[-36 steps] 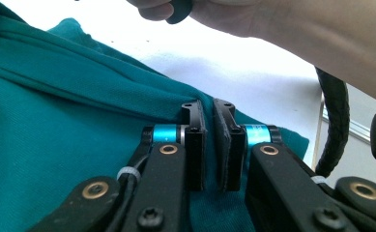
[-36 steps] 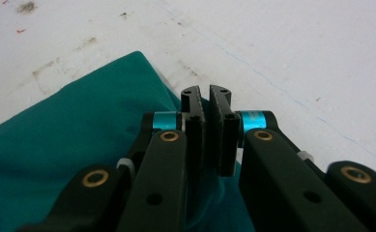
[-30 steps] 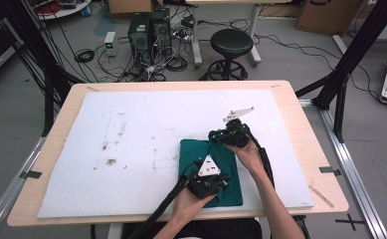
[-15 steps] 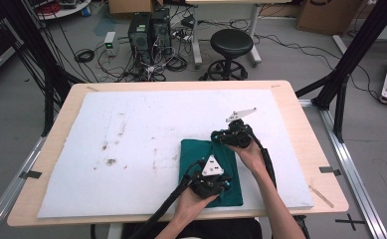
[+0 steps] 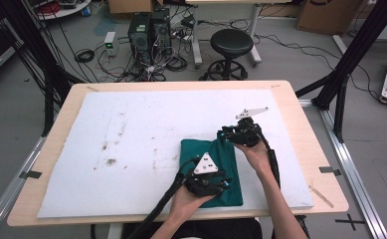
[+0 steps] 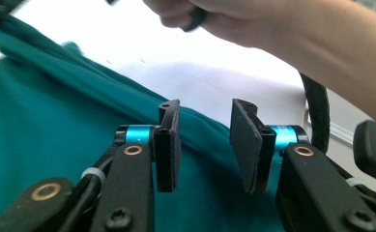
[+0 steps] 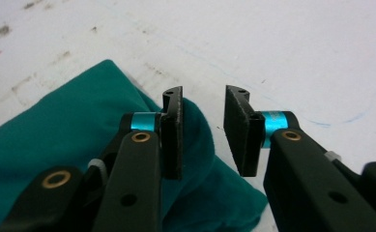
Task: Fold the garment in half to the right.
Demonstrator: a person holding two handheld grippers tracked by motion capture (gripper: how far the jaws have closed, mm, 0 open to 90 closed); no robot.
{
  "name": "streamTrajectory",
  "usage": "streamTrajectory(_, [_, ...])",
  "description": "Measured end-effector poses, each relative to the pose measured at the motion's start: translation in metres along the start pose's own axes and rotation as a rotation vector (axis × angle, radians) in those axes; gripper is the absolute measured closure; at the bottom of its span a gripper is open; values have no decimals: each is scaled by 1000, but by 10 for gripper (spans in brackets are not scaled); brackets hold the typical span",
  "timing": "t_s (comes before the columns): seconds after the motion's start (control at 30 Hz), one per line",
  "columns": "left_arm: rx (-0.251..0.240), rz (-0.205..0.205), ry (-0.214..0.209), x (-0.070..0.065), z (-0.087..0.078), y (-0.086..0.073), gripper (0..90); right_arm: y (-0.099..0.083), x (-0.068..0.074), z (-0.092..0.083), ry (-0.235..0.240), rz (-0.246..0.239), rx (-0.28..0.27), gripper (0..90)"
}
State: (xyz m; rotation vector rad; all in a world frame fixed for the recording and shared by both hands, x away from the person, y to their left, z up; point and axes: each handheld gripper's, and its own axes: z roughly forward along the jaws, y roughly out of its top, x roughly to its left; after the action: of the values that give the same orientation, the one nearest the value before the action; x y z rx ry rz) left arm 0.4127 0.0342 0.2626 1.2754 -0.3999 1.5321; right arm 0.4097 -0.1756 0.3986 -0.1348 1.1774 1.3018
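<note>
- While your left gripper point(image 6: 202, 145) sits at the near edge of the green cloth point(image 5: 208, 167), its jaws have just been opening; they stand apart with nothing pinched, so a pull from here moves nothing.
- Your right gripper point(image 7: 202, 130) is at the far right corner of the cloth, and its jaws have also just been opening. A hump of cloth rises beside the left jaw, and the pads do not press on it.
- The cloth lies folded on the white mat point(image 5: 131, 124) toward the near right of the tabletop point(image 5: 300, 114), close to the mat's front edge. If you drag it toward yourself, it could slide off that edge.
- Closing either gripper where it now stands risks catching one layer alone, because the fold stacks several; the stack would then peel open as you lift.
- Pressing the jaws down to scoop could dig into the soft mat and bunch the cloth.
- Your hands work near each other, and the right forearm passes just beyond the left gripper; a quick swing could knock them together or snag a cable.
- Lifting only one corner would let the loose side sag and undo the neat fold.
</note>
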Motion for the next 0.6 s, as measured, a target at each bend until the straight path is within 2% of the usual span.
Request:
streamTrajectory(0.13, [-32,-10,52,15,-16,2,624,0,2,-9,-4,-4,-21,656])
streamTrajectory(0.3, [-43,-26,115,35,-28,2,612,1,10,-17,-3,-24,-43,634])
streamTrajectory(0.37, [-62,-36,149,43,-34,3,610,2,15,-19,14,-24,-54,630])
streamTrajectory(0.43, [-77,-44,171,50,-40,4,610,5,22,-21,55,-29,-62,629])
streamTrajectory(0.53, [-90,-51,213,61,-47,5,609,9,32,-20,72,-60,-66,628])
streamTrajectory(0.6, [-89,-63,224,70,-49,5,610,10,41,-16,72,-78,-52,611])
